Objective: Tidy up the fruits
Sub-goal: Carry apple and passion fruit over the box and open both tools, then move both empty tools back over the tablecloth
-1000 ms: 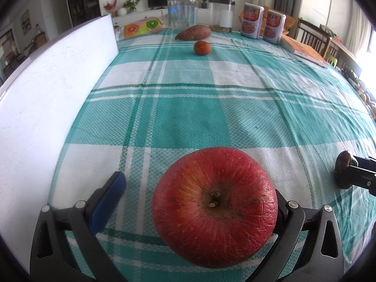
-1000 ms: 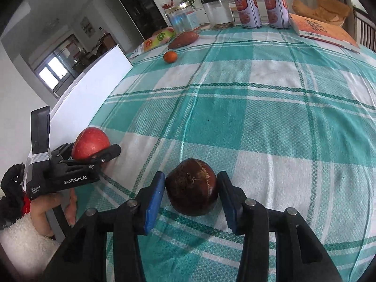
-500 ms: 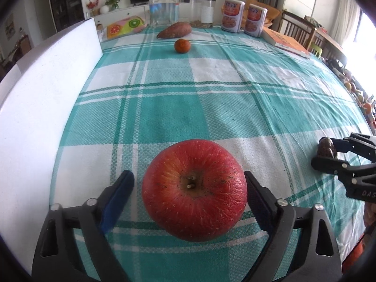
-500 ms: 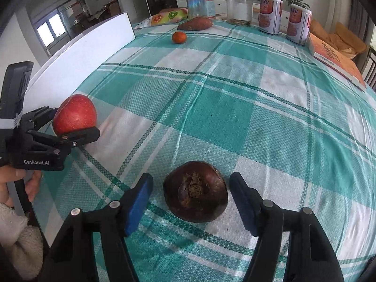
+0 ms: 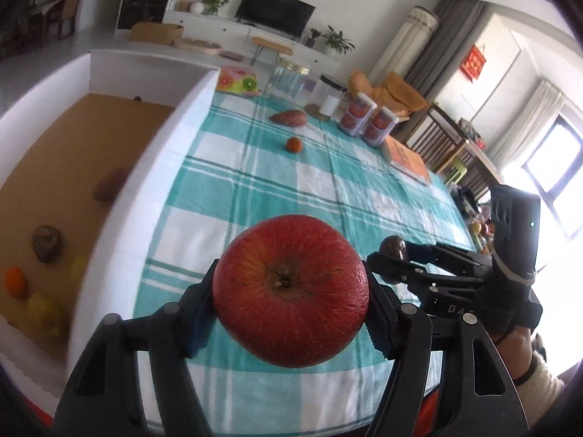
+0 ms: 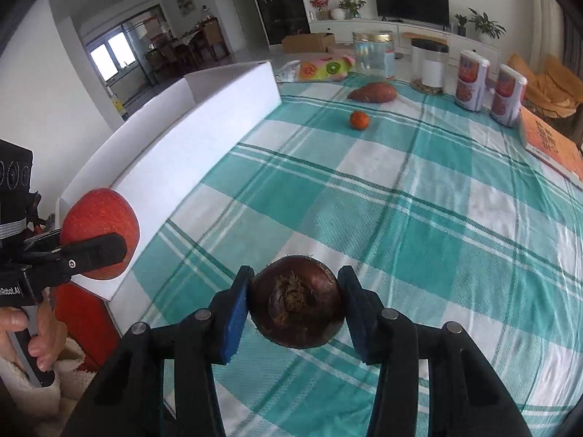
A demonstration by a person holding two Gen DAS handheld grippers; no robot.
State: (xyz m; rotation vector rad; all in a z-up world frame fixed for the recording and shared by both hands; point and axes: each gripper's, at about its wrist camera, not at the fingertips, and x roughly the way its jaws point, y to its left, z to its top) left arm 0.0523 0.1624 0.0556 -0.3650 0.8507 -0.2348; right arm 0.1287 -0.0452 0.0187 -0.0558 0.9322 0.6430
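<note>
You hold the apple [image 5: 290, 291] in your left gripper [image 5: 291, 313], its jaws closing on it, and the dark fruit [image 6: 297, 302] clamped in the right gripper [image 6: 297, 309], both lifted off the counter [image 6: 419, 218]. The box [image 5: 120, 218] to your left already has several fruits. An orange [image 6: 359, 119] and a sweet potato [image 6: 373, 93] wait far across the cloth. The box's near wall stands between you and the drop.

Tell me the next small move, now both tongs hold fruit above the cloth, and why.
Probably carry the left tongs, closing on the red apple, sideways over the white box wall. The box lies right beside them, other fruit already rests on its brown floor, and the apple hangs clear of the tablecloth.
</note>
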